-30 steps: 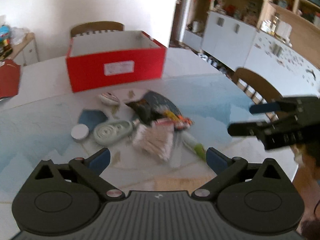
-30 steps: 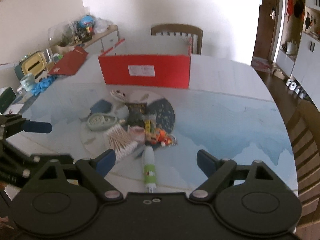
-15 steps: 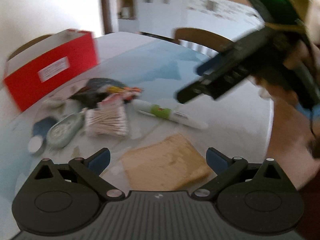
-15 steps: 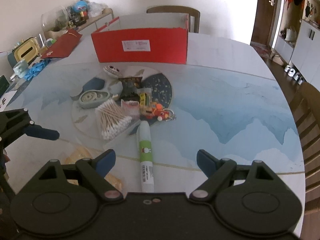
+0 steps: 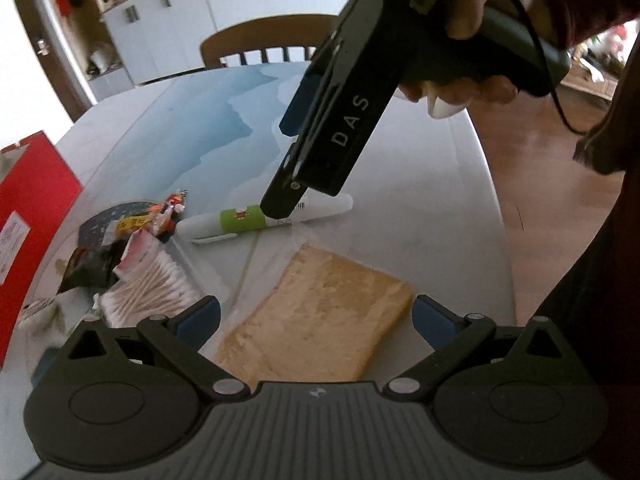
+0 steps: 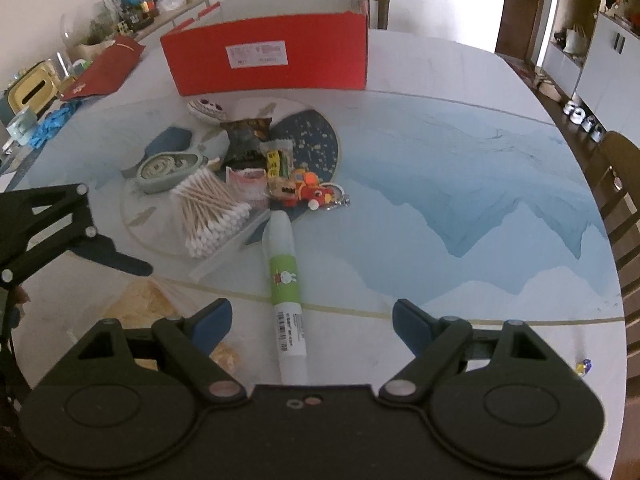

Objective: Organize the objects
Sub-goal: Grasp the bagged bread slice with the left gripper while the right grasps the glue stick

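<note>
Right claw wide open, empty, straddling the white tube with green label lying on the worktop. Tube's long axis runs near-to-far, between the fingers. Left claw also wide, over the tan wrapped slab.

A white plastic tube with a green label lies on the table, between the wide-spread blue-tipped right gripper and the far red cardboard box.

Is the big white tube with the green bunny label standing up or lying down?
Lying down. The white tube rests flat on its side on the table, lengthwise between the right gripper's open fingers.
</note>
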